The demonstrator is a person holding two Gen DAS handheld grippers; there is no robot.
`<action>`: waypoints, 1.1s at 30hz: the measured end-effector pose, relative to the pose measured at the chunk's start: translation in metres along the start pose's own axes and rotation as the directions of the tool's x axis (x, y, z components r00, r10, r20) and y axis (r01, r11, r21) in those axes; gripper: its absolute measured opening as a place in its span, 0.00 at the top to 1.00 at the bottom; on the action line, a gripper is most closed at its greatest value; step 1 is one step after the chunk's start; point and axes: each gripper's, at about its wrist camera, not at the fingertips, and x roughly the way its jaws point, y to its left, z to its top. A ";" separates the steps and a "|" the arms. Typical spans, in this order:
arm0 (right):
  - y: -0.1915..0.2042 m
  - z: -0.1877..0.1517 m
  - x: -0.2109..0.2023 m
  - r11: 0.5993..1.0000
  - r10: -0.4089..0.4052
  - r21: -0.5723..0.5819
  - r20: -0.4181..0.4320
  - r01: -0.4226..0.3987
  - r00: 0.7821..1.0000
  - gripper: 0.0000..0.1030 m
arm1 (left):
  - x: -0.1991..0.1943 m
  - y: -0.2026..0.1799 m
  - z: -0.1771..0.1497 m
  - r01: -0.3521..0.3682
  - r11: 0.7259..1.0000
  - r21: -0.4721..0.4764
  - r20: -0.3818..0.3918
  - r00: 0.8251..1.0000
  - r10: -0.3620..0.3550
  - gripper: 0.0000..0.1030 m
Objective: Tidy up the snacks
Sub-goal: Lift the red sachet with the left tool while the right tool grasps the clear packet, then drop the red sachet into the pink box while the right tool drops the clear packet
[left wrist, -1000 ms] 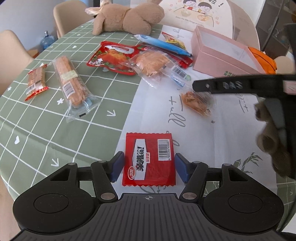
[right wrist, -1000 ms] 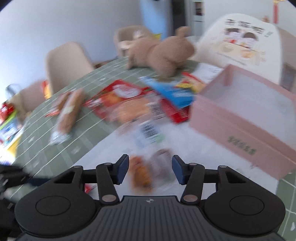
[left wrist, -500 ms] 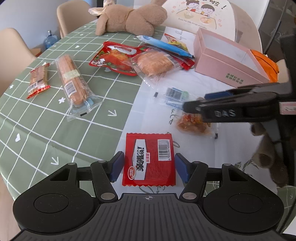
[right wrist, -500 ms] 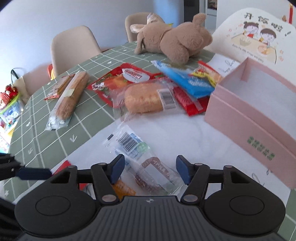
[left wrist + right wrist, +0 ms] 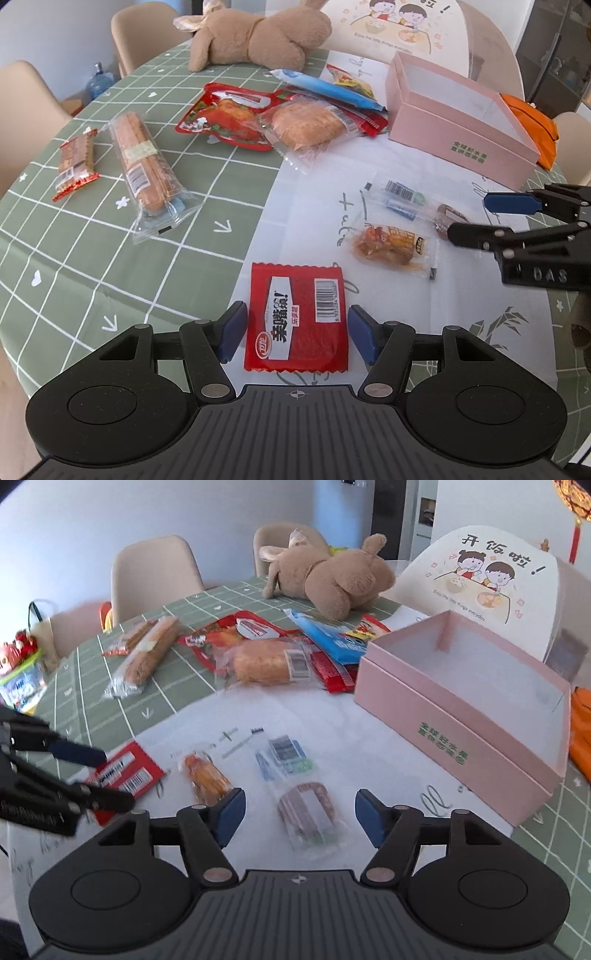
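Observation:
A red snack packet (image 5: 297, 321) lies flat on the white cloth between the fingers of my left gripper (image 5: 295, 334). Its jaws stand open, with the pads beside the packet's edges. In the right wrist view my right gripper (image 5: 300, 816) is opening, and a round brown cake in a clear wrapper (image 5: 308, 805) lies between its fingers with a gap on both sides. An orange snack packet (image 5: 205, 775) lies just left of it. The open pink box (image 5: 461, 746) stands to the right, with nothing seen inside.
Further back lie a wrapped bread (image 5: 306, 125), a red chicken packet (image 5: 221, 118), a blue packet (image 5: 325, 88), a long bread stick (image 5: 142, 162) and a small bar (image 5: 75, 162). A plush toy (image 5: 258, 37) lies at the far edge. Chairs ring the table.
The right gripper has drawn back to the right in the left wrist view and its jaws have widened. The orange packet and wrapped cake lie nearer than before. The left gripper has not moved.

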 end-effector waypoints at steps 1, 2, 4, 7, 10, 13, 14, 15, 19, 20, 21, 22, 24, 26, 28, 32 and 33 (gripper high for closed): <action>-0.004 0.000 0.002 1.000 -0.011 0.022 0.001 0.011 1.000 0.36 | 0.000 0.000 0.000 0.001 1.000 0.000 0.000 1.000 -0.001 0.37; -0.007 0.000 0.005 0.999 -0.016 0.045 -0.004 0.016 1.000 0.36 | 0.000 0.000 0.000 0.001 1.000 0.001 0.000 1.000 -0.001 0.37; -0.012 0.000 0.016 0.996 0.000 0.085 -0.024 0.002 1.000 0.36 | 0.000 0.000 -0.001 0.001 1.000 0.006 0.001 1.000 -0.001 0.37; -0.006 0.003 0.029 0.996 0.007 0.091 -0.033 -0.004 0.999 0.36 | 0.001 0.000 -0.001 0.000 1.000 0.015 0.000 1.000 0.000 0.37; 0.007 0.010 0.030 0.999 -0.028 0.039 -0.060 0.031 0.998 0.66 | 0.001 -0.001 -0.001 -0.003 1.000 0.026 -0.004 1.000 0.004 0.37; 0.012 0.010 0.018 0.999 -0.024 0.027 -0.060 0.026 0.998 0.66 | 0.002 -0.003 -0.001 -0.018 0.999 0.043 -0.008 1.000 0.018 0.37; 0.010 0.008 0.011 0.999 -0.024 0.033 -0.055 0.026 0.998 0.66 | 0.002 -0.004 -0.002 -0.020 0.999 0.045 -0.008 1.000 0.021 0.37; 0.006 0.004 0.004 0.998 -0.025 0.049 -0.053 0.027 0.998 0.66 | 0.002 -0.004 -0.002 -0.024 0.998 0.050 -0.004 1.000 0.024 0.37; -0.018 -0.011 -0.017 0.988 -0.052 0.144 -0.068 0.061 0.996 0.66 | 0.000 -0.009 -0.009 -0.001 0.997 0.080 0.039 0.999 -0.003 0.46; -0.024 -0.015 -0.022 0.984 -0.072 0.160 -0.072 0.083 0.995 0.66 | -0.002 -0.010 -0.009 0.018 0.997 0.078 0.045 0.999 -0.022 0.47; -0.029 -0.020 -0.027 0.979 -0.093 0.173 -0.073 0.104 0.993 0.66 | -0.004 -0.012 -0.007 0.042 0.996 0.079 0.058 0.997 -0.046 0.47; -0.034 -0.024 -0.033 0.975 -0.110 0.186 -0.073 0.122 0.991 0.66 | -0.007 -0.016 -0.003 0.063 0.994 0.086 0.077 0.995 -0.069 0.47; -0.044 -0.029 -0.046 0.965 -0.129 0.222 -0.065 0.141 0.989 0.66 | -0.013 -0.024 0.014 0.111 0.988 0.102 0.116 0.986 -0.123 0.48; -0.052 -0.028 -0.058 0.955 -0.137 0.261 -0.038 0.143 0.990 0.66 | -0.021 -0.033 0.043 0.189 0.976 0.110 0.157 0.966 -0.205 0.48; -0.060 -0.015 -0.075 0.948 -0.157 0.285 0.024 0.143 0.987 0.66 | -0.030 -0.048 0.086 0.264 0.953 0.148 0.207 0.934 -0.291 0.46; -0.075 0.043 -0.091 0.937 -0.262 0.272 0.135 0.219 0.956 0.65 | -0.044 -0.082 0.185 0.389 0.890 0.238 0.271 0.854 -0.445 0.36; -0.083 0.059 -0.091 0.932 -0.287 0.273 0.161 0.237 0.944 0.64 | -0.039 -0.091 0.207 0.405 0.879 0.251 0.247 0.851 -0.463 0.36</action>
